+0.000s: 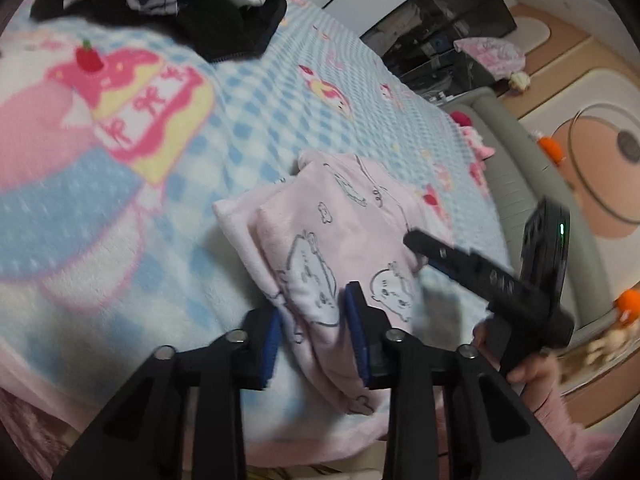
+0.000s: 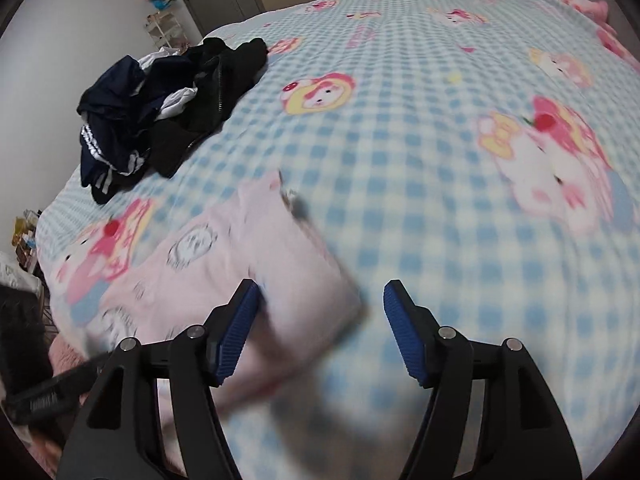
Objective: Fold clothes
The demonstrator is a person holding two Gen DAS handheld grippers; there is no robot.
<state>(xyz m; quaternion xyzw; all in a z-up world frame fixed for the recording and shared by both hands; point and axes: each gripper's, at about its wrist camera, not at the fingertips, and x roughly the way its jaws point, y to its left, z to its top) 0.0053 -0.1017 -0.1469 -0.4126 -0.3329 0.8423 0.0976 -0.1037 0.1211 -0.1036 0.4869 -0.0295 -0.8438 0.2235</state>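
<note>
1. Pinching the near edge of the folded pink garment (image 1: pixel 340 232), the left gripper (image 1: pixel 316 332) has its blue pads pressed against the cloth from both sides; this hold looks meant to keep the bundle together or to carry it.
2. Sitting at lower centre of the left wrist view, the garment lies in several layers on the checked blanket (image 1: pixel 248 120), its printed side up, so the folding of this piece appears nearly finished.
3. The right gripper (image 2: pixel 320 336) is spread wide, nothing pressed between its pads. In its own view the garment's corner sits just beside the left pad, while the right pad is over bare blanket. It seems to have let go so the fold can rest.
4. In the left wrist view that right gripper shows at lower right, held by a hand (image 1: pixel 524 368), its tip at the garment's right edge.
5. A dark pile (image 2: pixel 160 108) of unfolded clothes waits at upper left of the right wrist view, well apart from the pink one, likely next in line.
</note>
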